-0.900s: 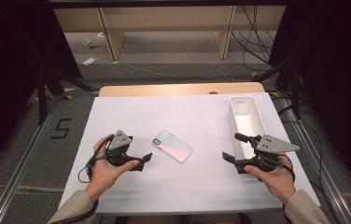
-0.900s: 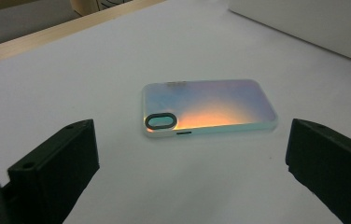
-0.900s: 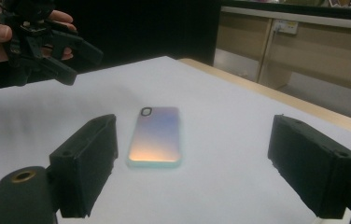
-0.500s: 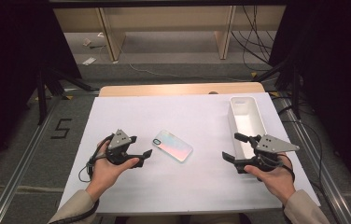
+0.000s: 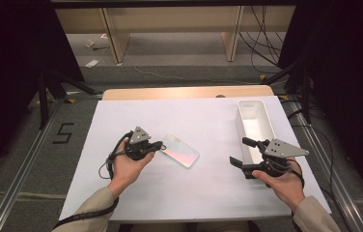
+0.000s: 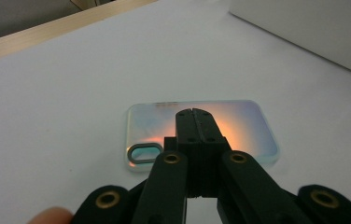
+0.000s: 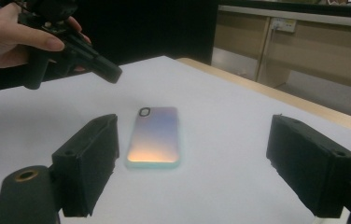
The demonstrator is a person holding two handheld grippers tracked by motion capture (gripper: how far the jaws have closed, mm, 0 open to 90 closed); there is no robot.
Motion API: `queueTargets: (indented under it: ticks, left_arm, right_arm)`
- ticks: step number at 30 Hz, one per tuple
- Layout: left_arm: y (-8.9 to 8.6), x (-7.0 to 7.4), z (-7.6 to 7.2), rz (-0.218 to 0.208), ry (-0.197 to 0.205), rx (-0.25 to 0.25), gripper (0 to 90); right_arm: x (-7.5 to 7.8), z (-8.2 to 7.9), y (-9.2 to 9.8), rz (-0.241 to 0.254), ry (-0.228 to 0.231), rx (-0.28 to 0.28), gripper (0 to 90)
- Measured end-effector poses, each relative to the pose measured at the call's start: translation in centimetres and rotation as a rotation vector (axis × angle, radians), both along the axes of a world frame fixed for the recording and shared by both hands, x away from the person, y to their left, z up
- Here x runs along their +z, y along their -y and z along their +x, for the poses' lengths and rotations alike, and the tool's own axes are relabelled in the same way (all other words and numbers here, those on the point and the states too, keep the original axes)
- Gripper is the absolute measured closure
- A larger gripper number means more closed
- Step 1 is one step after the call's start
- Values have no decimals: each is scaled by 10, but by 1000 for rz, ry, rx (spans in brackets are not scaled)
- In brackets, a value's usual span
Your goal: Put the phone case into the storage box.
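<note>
- The phone case (image 5: 180,151) lies flat on the white sheet (image 5: 194,193), at centre of the high view, camera hole toward the left gripper.
- The left gripper (image 5: 160,144) hangs over the case's left end, jaws pressed together, gripping nothing.
- The right gripper (image 5: 241,152), lower right in the high view, has its jaws spread wide and empty, well apart from the case.
- A white tray (image 5: 254,126) stands just beyond the right gripper.

A single black "5" (image 5: 62,134) is marked on the grey floor (left of the table).
</note>
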State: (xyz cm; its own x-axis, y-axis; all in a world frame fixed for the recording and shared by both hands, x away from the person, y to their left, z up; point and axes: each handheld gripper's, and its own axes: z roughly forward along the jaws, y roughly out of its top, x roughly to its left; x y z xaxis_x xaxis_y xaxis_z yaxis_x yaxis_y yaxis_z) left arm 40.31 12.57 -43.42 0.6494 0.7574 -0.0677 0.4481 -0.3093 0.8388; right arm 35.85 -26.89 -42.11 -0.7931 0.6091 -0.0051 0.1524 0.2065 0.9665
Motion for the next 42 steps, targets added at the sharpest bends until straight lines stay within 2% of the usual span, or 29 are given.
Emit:
queueTargets:
  ticks: [4, 6, 19, 25, 30, 42]
  left_arm:
    - [14, -4, 9, 15, -21, -14, 899]
    - [24, -9, 15, 34, -49, -20, 899]
    - [69, -27, 41, 80, -121, -36, 899]
    - [83, -31, 49, 86, -128, -40, 899]
    - [98, -37, 56, 108, -138, -47, 899]
    - [120, -44, 61, 140, -151, -59, 899]
  right_arm:
    - [0, 0, 1, 3, -3, -5, 179]
    - [0, 0, 1, 4, -5, -7, 179]
    - [-1, 1, 2, 9, -7, -8, 180]
    - [-1, 1, 2, 9, -8, -8, 181]
    - [-1, 1, 2, 8, -8, -6, 181]
    - [-2, 1, 3, 9, -7, -5, 181]
